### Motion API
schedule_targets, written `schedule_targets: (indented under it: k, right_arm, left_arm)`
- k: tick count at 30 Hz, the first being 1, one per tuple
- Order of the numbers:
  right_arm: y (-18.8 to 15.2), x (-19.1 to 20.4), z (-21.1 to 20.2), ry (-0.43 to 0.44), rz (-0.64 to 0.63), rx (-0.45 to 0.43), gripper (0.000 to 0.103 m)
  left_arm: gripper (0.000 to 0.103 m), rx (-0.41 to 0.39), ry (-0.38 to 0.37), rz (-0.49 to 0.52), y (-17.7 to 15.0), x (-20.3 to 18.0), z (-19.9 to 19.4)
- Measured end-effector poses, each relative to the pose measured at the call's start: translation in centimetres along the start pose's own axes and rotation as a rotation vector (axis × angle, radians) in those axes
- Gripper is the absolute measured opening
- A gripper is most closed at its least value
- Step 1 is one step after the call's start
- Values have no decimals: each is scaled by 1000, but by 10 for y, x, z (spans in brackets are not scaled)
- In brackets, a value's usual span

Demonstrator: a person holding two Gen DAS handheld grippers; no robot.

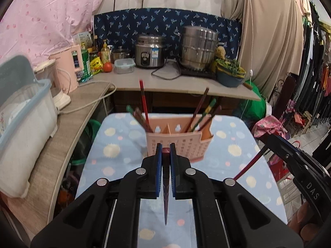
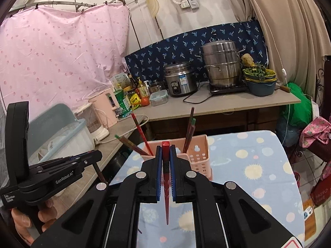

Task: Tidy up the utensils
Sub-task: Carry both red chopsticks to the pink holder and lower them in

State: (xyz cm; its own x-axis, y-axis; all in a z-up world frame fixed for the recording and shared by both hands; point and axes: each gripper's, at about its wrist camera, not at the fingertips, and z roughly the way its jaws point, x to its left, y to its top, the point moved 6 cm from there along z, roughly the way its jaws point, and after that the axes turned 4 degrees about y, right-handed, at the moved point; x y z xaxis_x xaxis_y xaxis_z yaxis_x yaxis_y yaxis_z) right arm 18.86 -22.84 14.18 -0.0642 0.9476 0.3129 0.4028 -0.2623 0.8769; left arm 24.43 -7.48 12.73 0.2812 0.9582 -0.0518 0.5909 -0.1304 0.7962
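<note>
A pink plastic utensil holder (image 1: pixel 178 142) with two compartments stands on a table with a blue dotted cloth (image 1: pixel 115 144); it also shows in the right wrist view (image 2: pixel 196 157). Several chopsticks stand in both compartments. My left gripper (image 1: pixel 166 147) is shut on a dark brown chopstick (image 1: pixel 166 196), just in front of the holder. My right gripper (image 2: pixel 165 148) is shut on a red chopstick (image 2: pixel 166 202), near the holder's left compartment. In the left wrist view the right gripper (image 1: pixel 298 163) is at the right, with its red chopstick (image 1: pixel 251 163) sticking out.
A counter (image 1: pixel 186 84) behind the table holds a rice cooker (image 1: pixel 150 51), a steel steamer pot (image 1: pixel 197 47), bottles and a basin of greens (image 1: pixel 230 72). A side shelf (image 1: pixel 68 136) at the left holds a lidded plastic box (image 1: pixel 22 128). Clothes hang at the right.
</note>
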Motion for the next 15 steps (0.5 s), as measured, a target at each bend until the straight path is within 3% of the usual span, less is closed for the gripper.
schedule_targets:
  k: [9,15]
  right_arm:
    - [82,6,29,0,-33,-123,7]
    - [109,-4,58,-18,-25,-145,7]
  left_arm:
    - [7,-154,15,-20,94,3,-8]
    - [7,-233,30,-21,136,0,4]
